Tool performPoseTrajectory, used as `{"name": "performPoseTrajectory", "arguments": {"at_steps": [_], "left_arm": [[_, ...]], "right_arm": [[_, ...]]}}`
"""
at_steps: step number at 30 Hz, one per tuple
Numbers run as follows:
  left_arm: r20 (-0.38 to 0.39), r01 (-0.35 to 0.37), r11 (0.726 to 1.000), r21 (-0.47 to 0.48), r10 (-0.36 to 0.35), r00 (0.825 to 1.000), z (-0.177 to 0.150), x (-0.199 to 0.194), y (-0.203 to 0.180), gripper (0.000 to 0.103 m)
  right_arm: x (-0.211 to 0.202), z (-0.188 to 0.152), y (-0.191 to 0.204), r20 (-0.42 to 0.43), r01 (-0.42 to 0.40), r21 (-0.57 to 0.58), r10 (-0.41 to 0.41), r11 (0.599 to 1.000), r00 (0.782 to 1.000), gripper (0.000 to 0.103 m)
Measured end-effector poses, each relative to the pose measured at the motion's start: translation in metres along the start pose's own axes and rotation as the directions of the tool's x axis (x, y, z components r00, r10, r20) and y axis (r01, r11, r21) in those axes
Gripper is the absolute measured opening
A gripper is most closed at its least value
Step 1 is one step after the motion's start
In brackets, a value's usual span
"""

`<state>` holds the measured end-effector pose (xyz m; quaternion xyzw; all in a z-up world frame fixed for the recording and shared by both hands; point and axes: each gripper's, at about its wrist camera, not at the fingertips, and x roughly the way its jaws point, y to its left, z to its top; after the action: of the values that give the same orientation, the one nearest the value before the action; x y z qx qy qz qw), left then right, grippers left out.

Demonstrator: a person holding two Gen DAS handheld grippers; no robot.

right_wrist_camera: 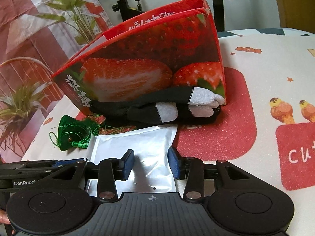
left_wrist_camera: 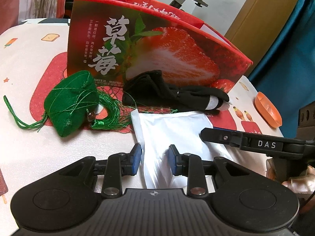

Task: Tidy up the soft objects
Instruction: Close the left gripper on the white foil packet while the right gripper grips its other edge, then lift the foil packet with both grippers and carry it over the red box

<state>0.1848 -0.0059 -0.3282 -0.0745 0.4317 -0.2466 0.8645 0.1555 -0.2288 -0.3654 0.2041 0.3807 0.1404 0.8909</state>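
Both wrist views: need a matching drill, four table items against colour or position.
Things:
1. tasselled fabric pouch
2. fabric glove with pale fingertips
3. flat foil packet
4. strawberry-print cardboard box

Descriptions:
A. silvery white, lying in front of both grippers
B. red, standing upright at the back
C. green, left of the packet
D. black, lying along the foot of the box

Pairs: 1-C, 2-D, 3-A, 4-B

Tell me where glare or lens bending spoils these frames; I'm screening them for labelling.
Left wrist view: the silver pouch is blown out to near white, and the strawberry box bows with fisheye curvature. Right wrist view: the pouch shows softer sheen with a dark shadow near the right tool; the box edges lean and curve.
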Motion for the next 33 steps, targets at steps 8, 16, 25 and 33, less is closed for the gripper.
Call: {"name": "performPoseTrajectory", "arguments": {"at_steps": [8,16,25,33], "left_arm": [[-0.010,0.020,0.999,-0.030,-0.020,1.000,0.002,-0.001,0.008,0.031],[-0.012,-0.019,1.000,-0.020,0.018,1.000,0.004,-0.002,0.007,0.032],[0.031,0.012,0.999,-0.045,-0.011,0.999,0.003,-0.009,0.013,0.004],[0.075,-0.036,0.999,0.009,0.035,0.997,0.005,-0.021,0.002,0.003]], "right_arm": [[0.001,0.000,0.003,-0.005,0.005,-0.034,-0.005,0.999,1.000,0.037],[0.001,-0.002,0.007,-0.007,0.041,-0.111,-0.042,0.993,0.999,0.025],[-0.006,-0.005,-0.001,0.025,0.044,-0.059,-0.042,0.997,0.999,0.007],[-0.019,-0.003,0.008,0.062,0.025,-0.088,-0.020,0.996,0.998,0.005]]}}
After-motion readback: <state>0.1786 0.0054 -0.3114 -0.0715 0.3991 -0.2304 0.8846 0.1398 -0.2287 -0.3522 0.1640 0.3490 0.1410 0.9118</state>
